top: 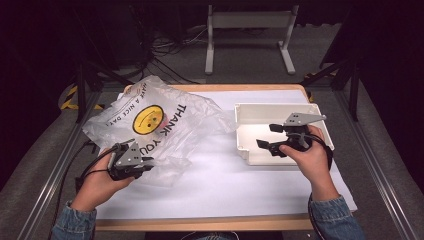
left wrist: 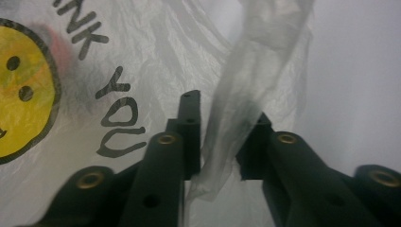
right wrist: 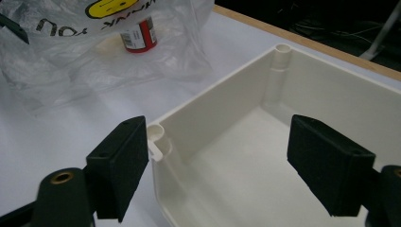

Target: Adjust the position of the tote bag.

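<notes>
A thin clear plastic bag [top: 150, 120] printed with a yellow smiley and "THANK YOU" lies crumpled on the left of the white-covered table. A red-labelled can [right wrist: 138, 35] stands inside it. My left gripper [top: 150, 162] is at the bag's near edge. In the left gripper view a bunched strip of the bag [left wrist: 246, 94] runs between the pads, which press on it from both sides [left wrist: 222, 137]. At the right stands an open white plastic box [top: 280, 106]. My right gripper [top: 266, 136] hovers over its left part, open [right wrist: 222, 165], with the box's near corner wall [right wrist: 222, 90] between the jaws and untouched.
The table top [top: 225, 175] is covered in white with a wooden rim [top: 200, 223] along the near edge. Beyond the far edge a white metal stand [top: 250, 20] and cables [top: 165, 47] lie on the floor. Aluminium rails [top: 55, 165] run along both sides.
</notes>
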Demonstrator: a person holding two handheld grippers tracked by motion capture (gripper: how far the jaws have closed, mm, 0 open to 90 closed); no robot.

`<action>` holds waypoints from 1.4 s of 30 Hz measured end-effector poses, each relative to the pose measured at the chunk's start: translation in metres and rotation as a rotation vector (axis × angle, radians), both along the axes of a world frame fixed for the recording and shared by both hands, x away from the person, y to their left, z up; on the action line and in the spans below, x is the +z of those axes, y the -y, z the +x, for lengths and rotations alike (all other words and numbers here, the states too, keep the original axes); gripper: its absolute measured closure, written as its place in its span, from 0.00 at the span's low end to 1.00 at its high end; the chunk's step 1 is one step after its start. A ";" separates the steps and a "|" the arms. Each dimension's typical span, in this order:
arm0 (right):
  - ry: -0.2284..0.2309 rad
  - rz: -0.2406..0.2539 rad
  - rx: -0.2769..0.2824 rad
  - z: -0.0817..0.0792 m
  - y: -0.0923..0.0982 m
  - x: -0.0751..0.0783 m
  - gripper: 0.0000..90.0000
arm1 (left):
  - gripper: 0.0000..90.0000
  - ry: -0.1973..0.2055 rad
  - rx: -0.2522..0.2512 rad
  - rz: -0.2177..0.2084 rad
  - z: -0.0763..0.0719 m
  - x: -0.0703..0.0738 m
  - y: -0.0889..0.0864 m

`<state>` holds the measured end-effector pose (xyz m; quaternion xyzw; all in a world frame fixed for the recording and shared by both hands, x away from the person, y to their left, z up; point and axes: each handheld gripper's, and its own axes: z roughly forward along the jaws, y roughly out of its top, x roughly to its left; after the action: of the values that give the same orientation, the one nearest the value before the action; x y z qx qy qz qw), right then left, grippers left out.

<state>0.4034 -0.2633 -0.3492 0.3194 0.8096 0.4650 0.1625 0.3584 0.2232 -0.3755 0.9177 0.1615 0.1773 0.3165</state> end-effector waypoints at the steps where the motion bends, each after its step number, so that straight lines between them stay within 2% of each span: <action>1: 0.005 0.002 0.010 0.002 -0.004 0.001 0.24 | 0.91 0.002 0.006 -0.011 0.000 0.002 -0.001; 4: 0.015 0.003 0.032 0.009 -0.017 0.004 0.24 | 0.94 0.020 0.026 -0.045 -0.001 0.006 -0.006; 9: 0.023 -0.013 0.059 0.023 -0.039 0.007 0.22 | 0.95 0.047 0.048 -0.131 -0.003 0.015 -0.017; 13: 0.024 -0.028 0.087 0.035 -0.061 0.007 0.22 | 0.96 0.055 0.079 -0.212 -0.002 0.017 -0.029; 14: 0.024 -0.028 0.087 0.035 -0.061 0.007 0.22 | 0.96 0.055 0.079 -0.212 -0.002 0.017 -0.029; 19: 0.019 -0.063 0.095 0.050 -0.085 0.001 0.21 | 0.96 0.062 0.110 -0.292 0.000 0.018 -0.042; 28: -0.031 -0.114 0.115 0.066 -0.109 -0.018 0.20 | 0.97 0.065 0.163 -0.369 0.003 0.016 -0.057; 30: -0.045 -0.130 0.119 0.067 -0.112 -0.020 0.30 | 0.97 0.063 0.166 -0.375 0.003 0.016 -0.058; 31: -0.061 -0.142 0.124 0.067 -0.113 -0.021 0.39 | 0.97 0.063 0.166 -0.376 0.003 0.016 -0.058; 34: -0.066 -0.193 0.140 0.067 -0.114 -0.019 0.67 | 0.97 0.064 0.164 -0.380 0.004 0.015 -0.058; 37: -0.070 -0.202 0.147 0.065 -0.114 -0.015 0.90 | 0.97 0.066 0.151 -0.378 0.003 0.016 -0.057; 38: -0.070 -0.202 0.147 0.065 -0.114 -0.015 0.90 | 0.96 0.066 0.151 -0.378 0.003 0.016 -0.057; 39: -0.080 -0.197 0.157 0.060 -0.113 -0.011 0.98 | 0.96 0.068 0.144 -0.375 0.003 0.016 -0.056; 42: -0.103 -0.180 0.162 0.054 -0.112 -0.007 0.99 | 0.96 0.073 0.125 -0.370 0.002 0.017 -0.055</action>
<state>0.4572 -0.1516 -0.3562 0.2604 0.8785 0.3849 0.1107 0.3604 0.2787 -0.3590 0.8251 0.2366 0.1969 0.4738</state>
